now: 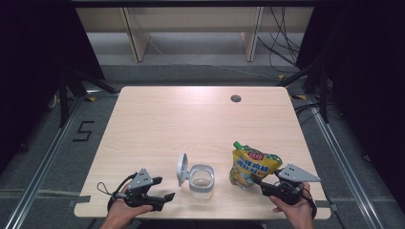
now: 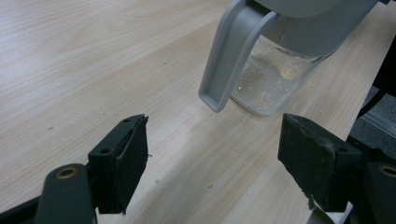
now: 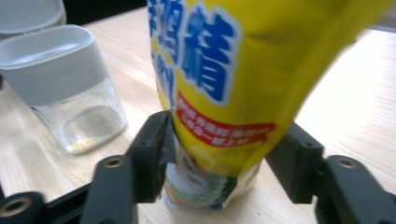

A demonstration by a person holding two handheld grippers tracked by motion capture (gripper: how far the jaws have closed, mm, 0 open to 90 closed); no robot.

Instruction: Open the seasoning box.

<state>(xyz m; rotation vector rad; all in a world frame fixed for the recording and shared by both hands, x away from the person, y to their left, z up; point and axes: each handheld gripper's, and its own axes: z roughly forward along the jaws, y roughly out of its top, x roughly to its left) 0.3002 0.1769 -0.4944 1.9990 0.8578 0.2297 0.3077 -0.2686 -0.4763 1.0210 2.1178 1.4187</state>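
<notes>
High view shows us a pale wooden table (image 1: 157,119) on grey floor, where our right gripper (image 1: 261,185) clamps the yellow pouch (image 1: 250,164) beside the lidded glass jar (image 1: 201,181) while our left gripper (image 1: 165,196) gapes empty.

the left hand (image 1: 125,210) is coming in from the bottom edge of the high view, wrapped around the body of the left claw (image 1: 162,198), which is lying low and pointing toward the right. its two black jaws are standing wide apart with nothing between them, and its grey three-cornered plate is facing up. the right hand (image 1: 292,207) is gripping the right claw (image 1: 253,182) from behind, pointing it up and to the left in that view. its jaws are sitting partway apart, and their pads (image 3: 156,154) are pressing in on both sides.
</notes>
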